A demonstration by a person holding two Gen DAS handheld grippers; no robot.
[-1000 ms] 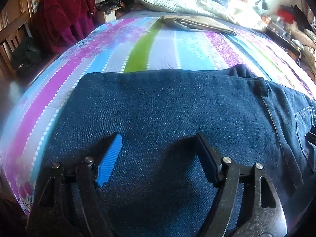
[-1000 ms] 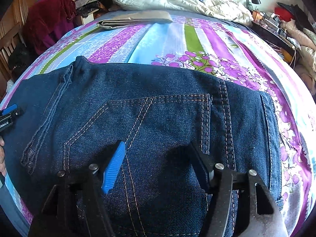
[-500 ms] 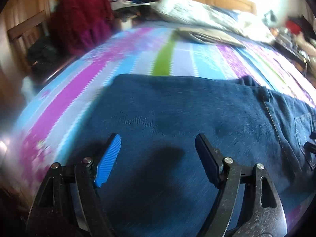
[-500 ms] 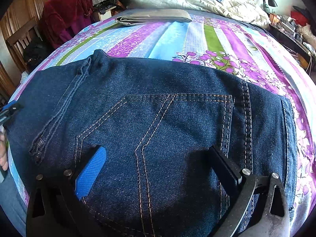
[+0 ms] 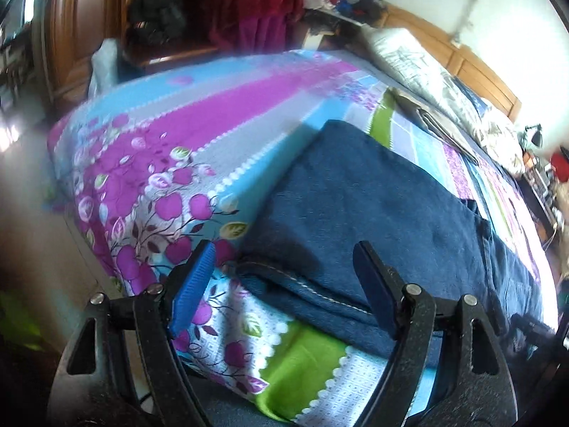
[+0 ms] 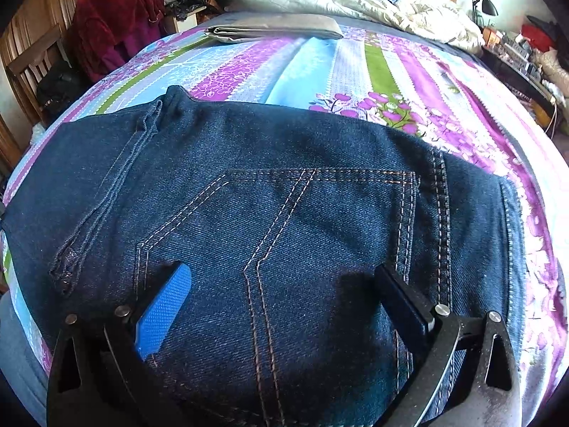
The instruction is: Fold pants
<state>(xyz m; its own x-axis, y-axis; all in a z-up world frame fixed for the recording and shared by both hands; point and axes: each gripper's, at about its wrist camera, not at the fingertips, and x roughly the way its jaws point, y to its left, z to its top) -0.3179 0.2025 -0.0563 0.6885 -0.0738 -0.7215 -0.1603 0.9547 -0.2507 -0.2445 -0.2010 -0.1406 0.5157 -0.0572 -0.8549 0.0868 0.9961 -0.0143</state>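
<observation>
The dark blue denim pants [image 5: 373,213] lay lengthwise across the striped floral bed [image 5: 199,114]; their hem end sat nearest the released left claw [image 5: 281,284], while the right claw [image 6: 284,302], also released, hovered over the pocket.

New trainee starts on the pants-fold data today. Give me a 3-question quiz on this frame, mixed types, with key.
1. True or false: the right claw is shut on the jeans.
2. Which lies nearer the headboard? A) the jeans B) the folded grey cloth
3. Fill in: the left claw hangs open over the jeans' ____ end, by the bed edge.

Key: 1. False, both its fingers stand apart over the back pocket. 2. B. 3. Hem.
</observation>
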